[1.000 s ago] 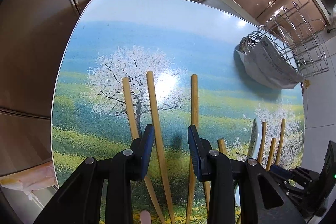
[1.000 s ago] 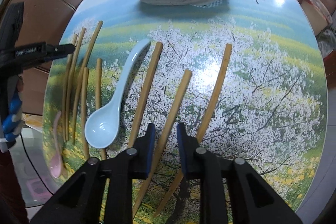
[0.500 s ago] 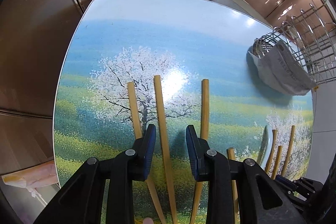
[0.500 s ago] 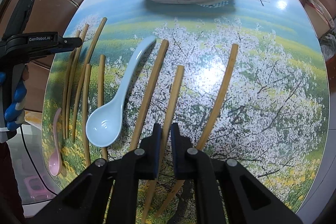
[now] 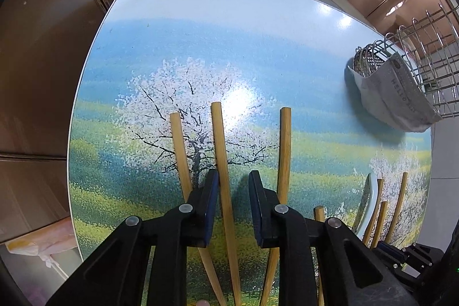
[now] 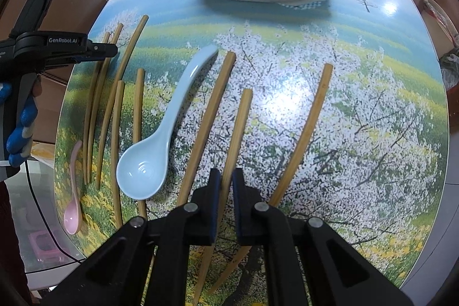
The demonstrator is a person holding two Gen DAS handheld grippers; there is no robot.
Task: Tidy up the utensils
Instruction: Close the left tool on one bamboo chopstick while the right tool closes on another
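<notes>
Our right gripper (image 6: 226,182) is clamped on the middle one of three wooden chopsticks (image 6: 238,139) lying on the blossom-printed surface (image 6: 373,134), with the pale blue spoon (image 6: 149,162) just to its left and a small pink spoon (image 6: 73,208) near the surface's edge. Our left gripper (image 5: 233,185) is closing around another chopstick (image 5: 222,162) that lies between its jaws, touching the left pad but not yet pinched. A wire rack (image 5: 430,53) draped with a grey cloth (image 5: 396,99) stands at the far side
</notes>
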